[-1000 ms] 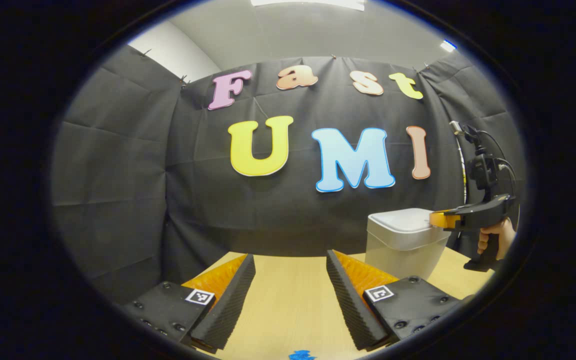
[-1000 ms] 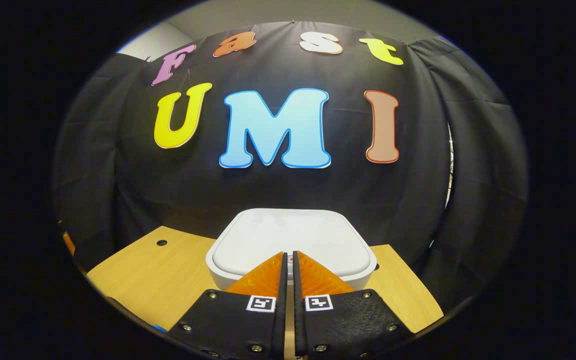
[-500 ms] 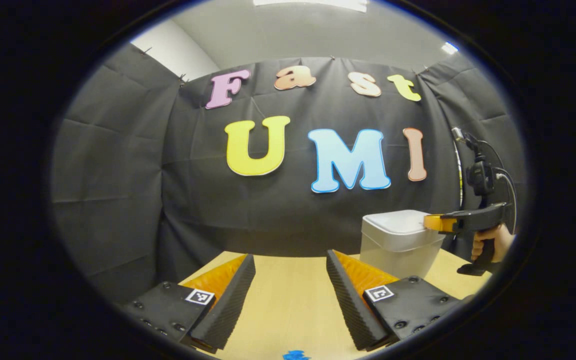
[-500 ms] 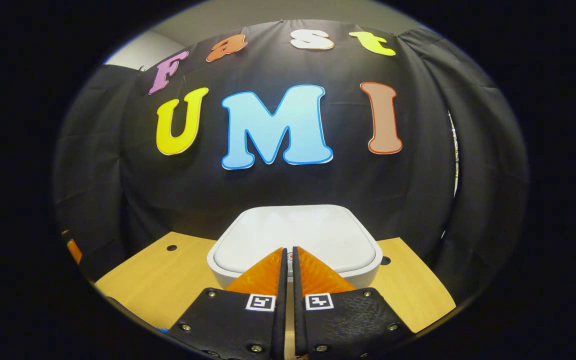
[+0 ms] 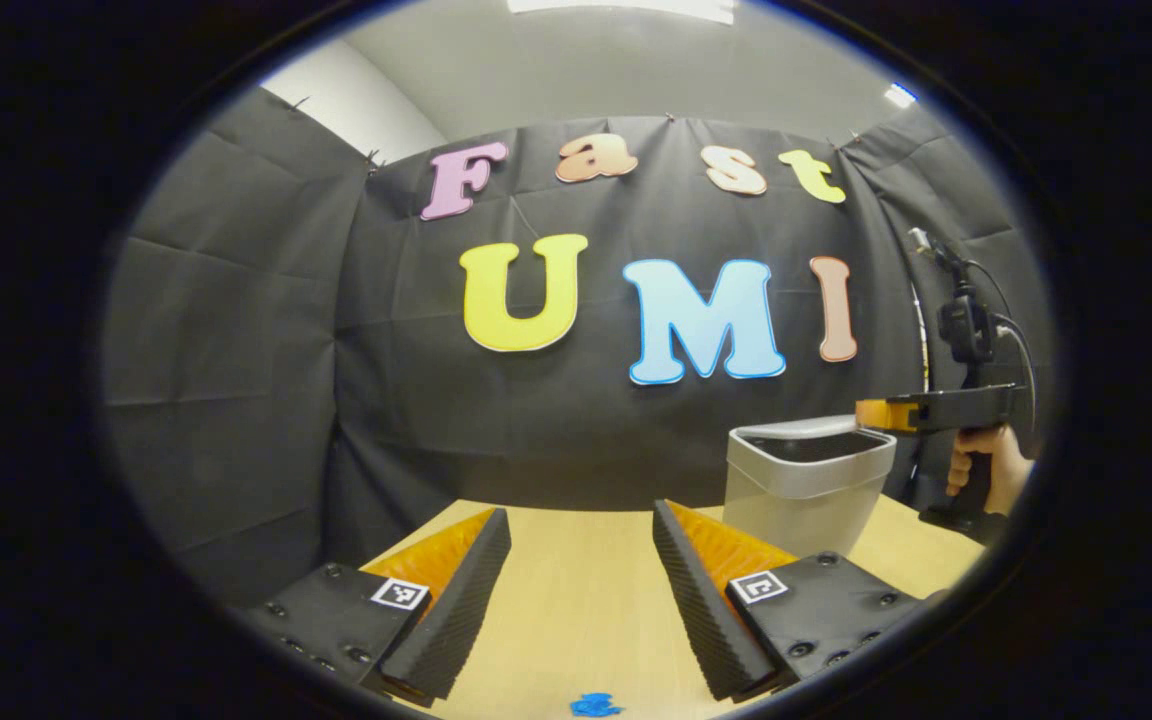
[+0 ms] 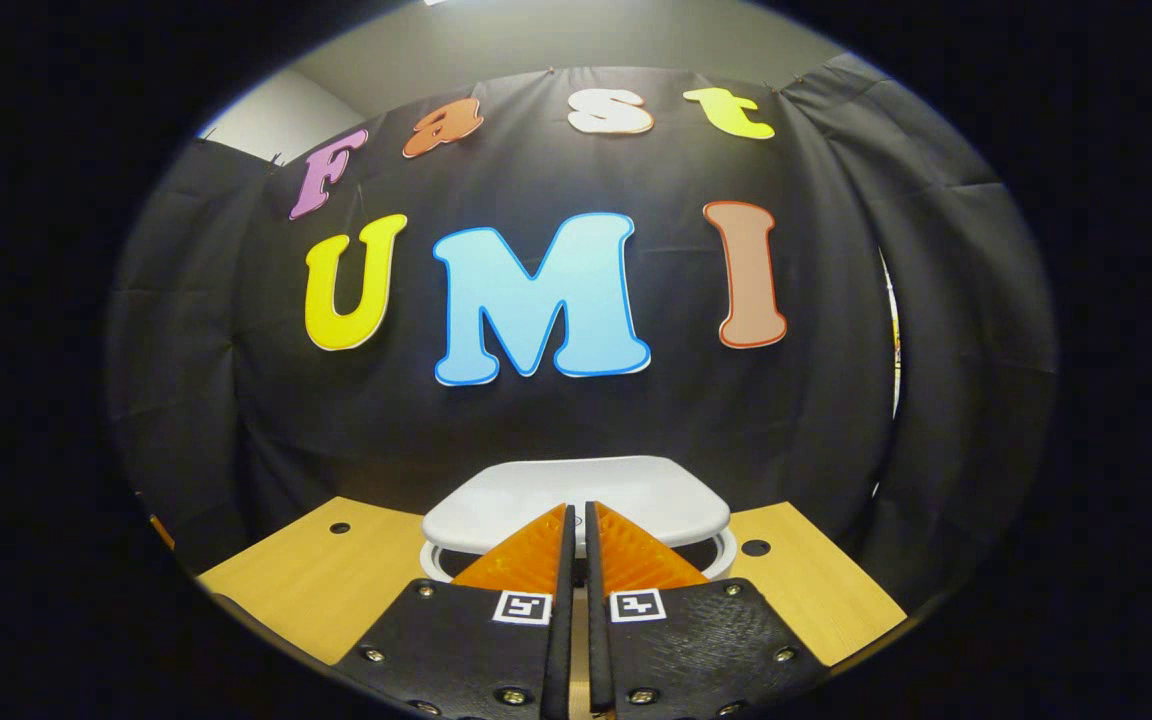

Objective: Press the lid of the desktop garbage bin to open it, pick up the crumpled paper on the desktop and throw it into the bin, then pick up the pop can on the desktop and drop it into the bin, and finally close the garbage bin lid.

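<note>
— Two grippers, one bin. Where does the garbage bin (image 5: 804,485) stand?

— In the left gripper view, at about 3 o'clock, on the wooden desktop (image 5: 586,600) against the black cloth wall (image 5: 236,350). Its lid (image 6: 576,495) is lifted: in the right gripper view a dark gap runs between the lid's front edge and the bin's rim at 6 o'clock.

— And the right gripper (image 6: 576,525)?

— Its fingers are pressed together, with just a thin slit between them, and they pinch nothing. Their tips sit over the front of the raised lid; whether they touch it I cannot tell. From the left gripper view the same gripper hangs level at 3 o'clock, just above the bin's right edge, held by a hand (image 5: 981,470) on its grip.

— The left gripper (image 5: 581,560)?

— Spread wide, nothing between the fingers, low over bare desktop at 6 o'clock, well apart from the bin.

— Anything else on the desktop?

— A small blue scrap (image 5: 591,705) at 6 o'clock in the left gripper view, at the very bottom edge; too little of it shows to tell what it is. Round holes (image 6: 754,547) in the desktop flank the bin in the right gripper view.
</note>
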Tool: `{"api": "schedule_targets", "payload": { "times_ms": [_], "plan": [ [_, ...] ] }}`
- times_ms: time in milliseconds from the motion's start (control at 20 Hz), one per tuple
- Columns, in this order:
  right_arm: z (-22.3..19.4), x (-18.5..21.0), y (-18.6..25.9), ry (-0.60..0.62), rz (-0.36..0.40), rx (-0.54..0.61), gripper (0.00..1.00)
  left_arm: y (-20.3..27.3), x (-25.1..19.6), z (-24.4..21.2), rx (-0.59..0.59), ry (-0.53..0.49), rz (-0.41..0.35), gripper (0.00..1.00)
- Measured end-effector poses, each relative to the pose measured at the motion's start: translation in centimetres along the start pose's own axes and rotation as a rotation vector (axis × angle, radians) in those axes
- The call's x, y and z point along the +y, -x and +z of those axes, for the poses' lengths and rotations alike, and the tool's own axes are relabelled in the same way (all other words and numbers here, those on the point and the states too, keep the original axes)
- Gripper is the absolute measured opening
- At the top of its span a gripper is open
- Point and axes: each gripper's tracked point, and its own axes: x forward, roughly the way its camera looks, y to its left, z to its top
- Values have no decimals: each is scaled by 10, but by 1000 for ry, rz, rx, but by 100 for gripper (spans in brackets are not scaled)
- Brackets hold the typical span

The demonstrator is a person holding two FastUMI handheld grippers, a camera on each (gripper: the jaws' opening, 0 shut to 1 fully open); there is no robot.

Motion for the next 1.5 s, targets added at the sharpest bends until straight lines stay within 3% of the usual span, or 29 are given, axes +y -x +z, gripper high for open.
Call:
{"api": "schedule_targets", "payload": {
  "times_ms": [550, 1100, 1200, 1250, 1350, 1500],
  "plan": [
    [19, 5, 22, 108, 5, -45, 7, -1, -15, -4, 12, 16, -23, 96],
    [14, 4, 73, 115, 27, -67, 7, 6, -20, -22, 29, -17, -4, 94],
    [11, -1, 84, 116, 21, -77, 11, 10, -21, -29, 33, -26, 3, 92],
    [10, -2, 89, 118, 23, -84, 20, 13, -20, -35, 41, -26, 9, 94],
    [9, -5, 96, 112, 26, -97, 28, 20, -17, -49, 66, -28, 29, 96],
    [7, -7, 110, 99, 23, -102, 35, 27, -17, -74, 105, -53, 35, 96]
  ]
}}
